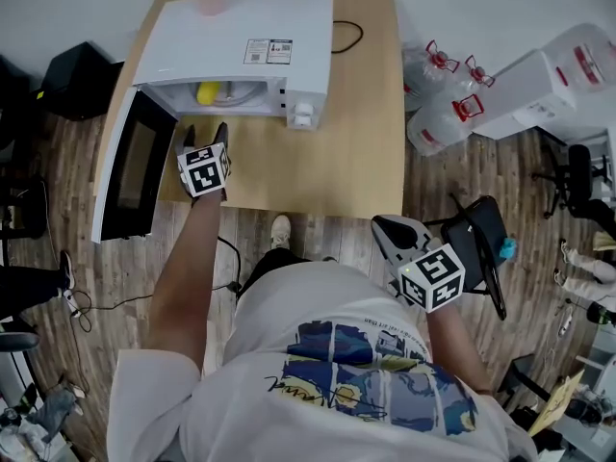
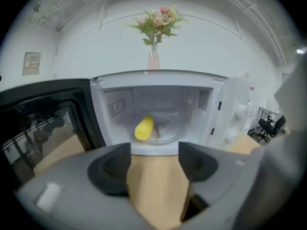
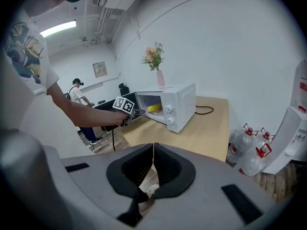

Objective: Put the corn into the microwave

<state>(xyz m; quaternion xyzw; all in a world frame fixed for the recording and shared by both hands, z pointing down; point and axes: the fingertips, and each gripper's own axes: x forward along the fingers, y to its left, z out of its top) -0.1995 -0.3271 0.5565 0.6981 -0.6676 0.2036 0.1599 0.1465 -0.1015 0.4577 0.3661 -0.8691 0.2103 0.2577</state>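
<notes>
The yellow corn (image 1: 207, 92) (image 2: 144, 127) (image 3: 154, 108) lies on the glass turntable inside the white microwave (image 1: 250, 41) (image 2: 158, 109) (image 3: 177, 104). Its black door (image 1: 130, 166) (image 2: 43, 123) stands swung open to the left. My left gripper (image 1: 204, 133) (image 2: 154, 169) hovers over the wooden table just in front of the oven's mouth, open, with nothing between its jaws. My right gripper (image 1: 392, 229) (image 3: 152, 169) hangs low at the person's right side, off the table, its jaws pressed together on nothing.
A pink vase of flowers (image 2: 153, 56) (image 3: 159, 75) stands behind the microwave. A black cable (image 1: 351, 32) trails on the wooden table (image 1: 356, 133). Water jugs (image 1: 438, 104) and a black chair (image 1: 481, 248) stand on the floor to the right.
</notes>
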